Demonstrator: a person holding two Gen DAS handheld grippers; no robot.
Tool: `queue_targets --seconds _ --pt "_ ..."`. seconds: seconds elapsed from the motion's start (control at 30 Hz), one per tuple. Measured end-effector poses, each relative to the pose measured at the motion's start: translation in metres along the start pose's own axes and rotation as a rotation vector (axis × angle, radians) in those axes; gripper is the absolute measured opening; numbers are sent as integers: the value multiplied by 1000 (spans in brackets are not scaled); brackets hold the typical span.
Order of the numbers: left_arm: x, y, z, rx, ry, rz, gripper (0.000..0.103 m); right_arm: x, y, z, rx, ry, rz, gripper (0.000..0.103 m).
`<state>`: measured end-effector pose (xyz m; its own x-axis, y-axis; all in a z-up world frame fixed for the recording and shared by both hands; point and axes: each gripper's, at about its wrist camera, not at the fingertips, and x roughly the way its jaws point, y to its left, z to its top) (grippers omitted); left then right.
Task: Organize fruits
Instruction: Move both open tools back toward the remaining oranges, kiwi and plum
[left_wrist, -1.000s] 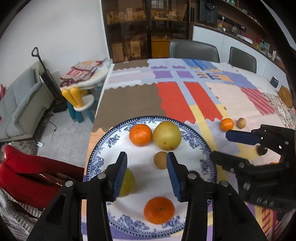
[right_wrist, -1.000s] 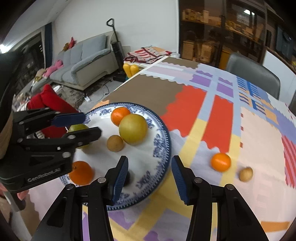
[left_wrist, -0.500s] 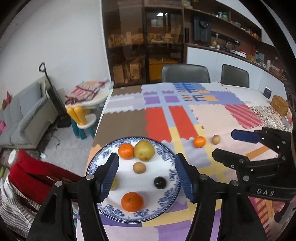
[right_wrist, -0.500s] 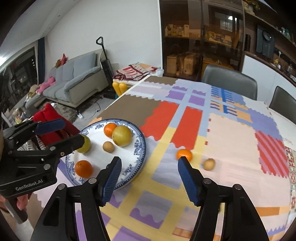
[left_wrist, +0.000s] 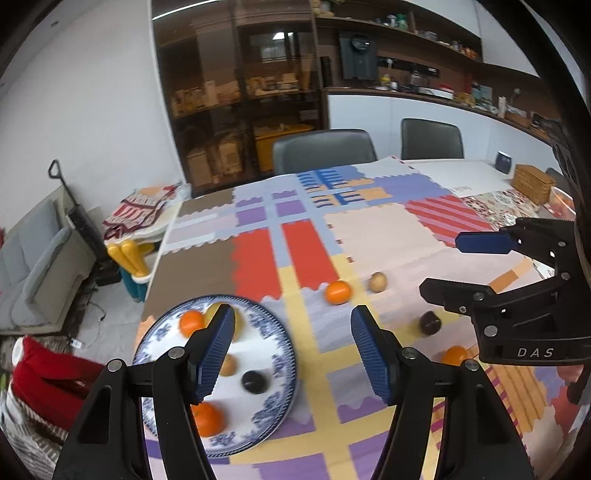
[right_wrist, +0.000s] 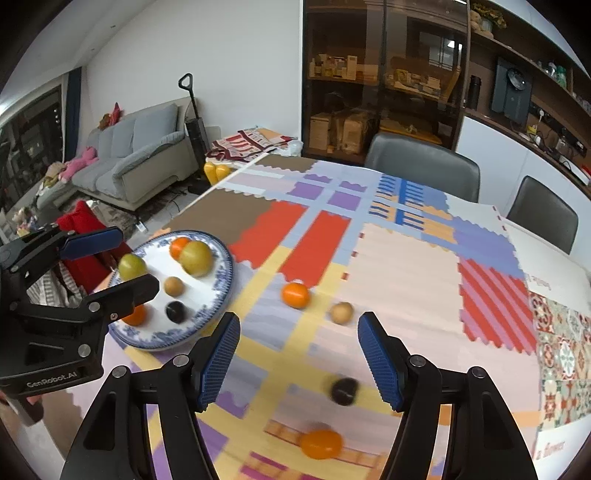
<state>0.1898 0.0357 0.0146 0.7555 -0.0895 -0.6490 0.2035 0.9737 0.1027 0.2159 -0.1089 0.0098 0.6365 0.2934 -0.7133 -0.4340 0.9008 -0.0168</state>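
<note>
A blue-patterned plate (left_wrist: 275, 343) (right_wrist: 221, 291) at the table's front left holds several fruits, among them oranges, a yellow pear (right_wrist: 195, 257) and a dark plum (left_wrist: 254, 381) (right_wrist: 175, 312). Loose on the patchwork cloth lie an orange (left_wrist: 338, 291) (right_wrist: 294, 294), a small brown fruit (left_wrist: 377, 281) (right_wrist: 341, 313), a dark plum (left_wrist: 429, 323) (right_wrist: 344, 390) and another orange (left_wrist: 453, 355) (right_wrist: 320, 444). My left gripper (left_wrist: 293, 350) is open and empty, high above the plate's right side. My right gripper (right_wrist: 297, 356) is open and empty above the loose fruits.
Two grey chairs (left_wrist: 323, 149) stand at the far side of the table. A wicker box (left_wrist: 533, 182) sits at the far right. The table's left edge drops to the floor, with a sofa (right_wrist: 136, 166) and a small children's table (left_wrist: 144, 225) beyond.
Both grippers have risen and pulled back from the plate, and both have opened wider. A dark plum now lies on the plate. More of the table and loose fruits show.
</note>
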Motion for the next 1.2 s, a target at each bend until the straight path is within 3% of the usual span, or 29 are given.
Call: queue_targets --seconds 0.3,0.8,1.03,1.2 --pt "26 -19 12 41 20 -53 64 7 -18 -4 -65 23 -19 67" --pt "96 -30 15 113 121 -121 64 61 -40 1 -132 113 20 66" --pt "125 -31 14 145 176 -152 58 88 -47 -2 -149 162 27 63" --pt "149 -23 13 94 238 -186 56 110 -49 -3 -153 197 46 56"
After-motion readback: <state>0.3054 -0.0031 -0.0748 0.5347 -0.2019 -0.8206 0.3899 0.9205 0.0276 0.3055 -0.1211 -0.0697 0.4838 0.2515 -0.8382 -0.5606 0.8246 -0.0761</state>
